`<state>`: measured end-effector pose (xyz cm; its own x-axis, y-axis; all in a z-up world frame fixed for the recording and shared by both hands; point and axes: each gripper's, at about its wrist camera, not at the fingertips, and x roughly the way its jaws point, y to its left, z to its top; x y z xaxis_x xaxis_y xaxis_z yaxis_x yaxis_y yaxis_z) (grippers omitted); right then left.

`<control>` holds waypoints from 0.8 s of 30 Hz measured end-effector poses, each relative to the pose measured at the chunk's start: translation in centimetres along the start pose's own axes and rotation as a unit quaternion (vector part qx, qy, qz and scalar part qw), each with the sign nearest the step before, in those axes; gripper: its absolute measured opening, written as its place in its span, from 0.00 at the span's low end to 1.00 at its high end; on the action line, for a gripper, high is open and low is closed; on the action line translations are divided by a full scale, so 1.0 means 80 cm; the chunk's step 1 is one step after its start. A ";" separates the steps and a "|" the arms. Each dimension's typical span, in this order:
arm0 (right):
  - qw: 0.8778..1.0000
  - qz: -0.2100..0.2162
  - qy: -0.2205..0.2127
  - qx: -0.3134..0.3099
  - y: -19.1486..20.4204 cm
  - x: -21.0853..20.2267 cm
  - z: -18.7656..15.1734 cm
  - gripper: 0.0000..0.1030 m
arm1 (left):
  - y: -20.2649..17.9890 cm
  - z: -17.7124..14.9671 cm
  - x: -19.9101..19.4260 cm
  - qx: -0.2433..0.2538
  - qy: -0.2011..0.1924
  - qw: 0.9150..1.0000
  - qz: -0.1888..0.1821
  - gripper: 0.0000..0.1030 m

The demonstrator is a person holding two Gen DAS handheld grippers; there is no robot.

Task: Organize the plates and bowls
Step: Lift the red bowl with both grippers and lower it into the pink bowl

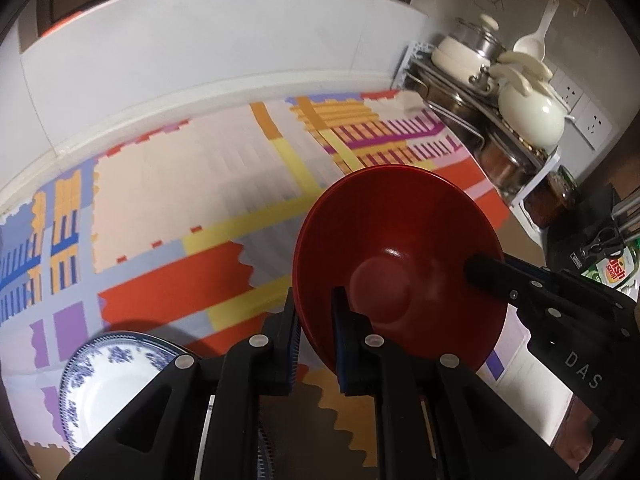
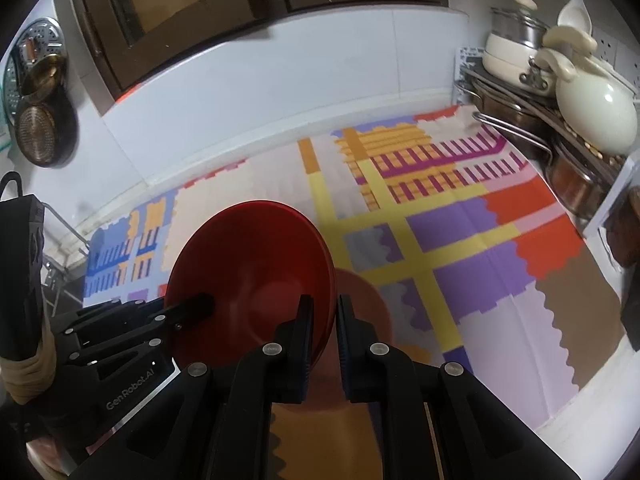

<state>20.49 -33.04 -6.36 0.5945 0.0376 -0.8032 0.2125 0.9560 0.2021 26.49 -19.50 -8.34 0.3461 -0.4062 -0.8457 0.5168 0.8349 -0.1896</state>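
both claws (image 1: 314, 332) (image 2: 322, 332) pinch the red bowl (image 1: 396, 248), tilted.

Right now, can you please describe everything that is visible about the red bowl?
The red bowl is round, glossy and deep, with a flat circular bottom and a thin rim; it looks like plastic or lacquer. A second rim line at its edge hints at two stacked bowls, but I cannot confirm it. It is empty, tilted, and held above the colourful patterned mat. The left gripper pinches its rim on one side, the right gripper on the opposite side. Nothing else touches it.
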 end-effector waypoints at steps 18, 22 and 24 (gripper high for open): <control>0.999 -0.004 0.053 0.011 -0.039 0.038 -0.023 0.13 | -0.024 -0.015 0.053 0.023 0.051 0.998 0.029 0.14; 0.998 -0.006 0.060 0.011 -0.042 0.044 -0.025 0.13 | -0.027 -0.016 0.058 0.029 0.057 0.997 0.034 0.15; 0.998 -0.007 0.063 0.011 -0.043 0.047 -0.025 0.13 | -0.028 -0.016 0.059 0.031 0.058 0.997 0.033 0.16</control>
<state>20.42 -35.60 -11.23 0.4887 0.0623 -0.8702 0.2376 0.9503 0.2014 26.00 -22.80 -12.56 0.2893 -0.3018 -0.9084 0.5438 0.8328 -0.1034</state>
